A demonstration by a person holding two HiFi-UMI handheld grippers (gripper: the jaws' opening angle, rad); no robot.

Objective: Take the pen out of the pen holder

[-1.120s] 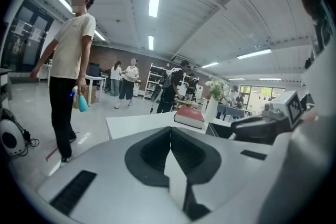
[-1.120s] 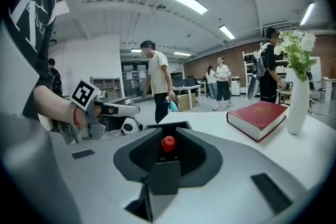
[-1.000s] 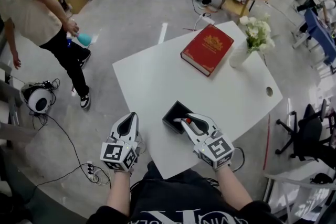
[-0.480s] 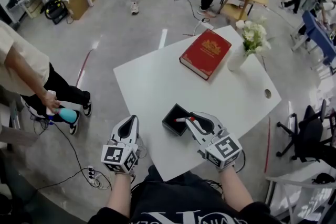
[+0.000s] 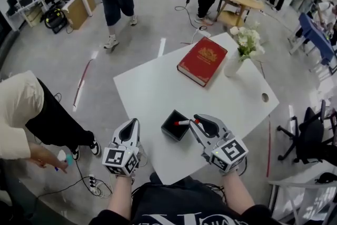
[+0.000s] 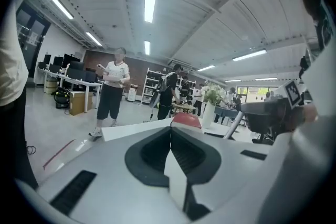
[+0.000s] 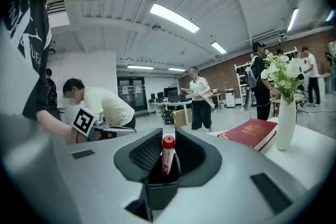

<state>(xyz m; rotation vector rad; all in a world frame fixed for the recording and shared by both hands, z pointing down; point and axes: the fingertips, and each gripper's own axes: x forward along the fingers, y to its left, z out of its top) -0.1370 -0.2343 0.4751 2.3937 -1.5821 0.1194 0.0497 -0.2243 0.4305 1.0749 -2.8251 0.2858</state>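
The right gripper (image 5: 196, 123) has its jaws pinching the pen (image 7: 167, 155), white with a red cap and held upright. The pen's lower end sits at the mouth of the black pen holder (image 5: 174, 127) on the white bench (image 5: 152, 87). The left gripper (image 5: 131, 124) hangs at the bench's near edge, jaws pressed together and empty.

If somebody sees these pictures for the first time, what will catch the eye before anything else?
The red-capped pen clamped in the right gripper draws the eye first, right at the black pen holder near the front edge of the white table. Next come the red book and the vase of white flowers, side by side at the far end of the table.
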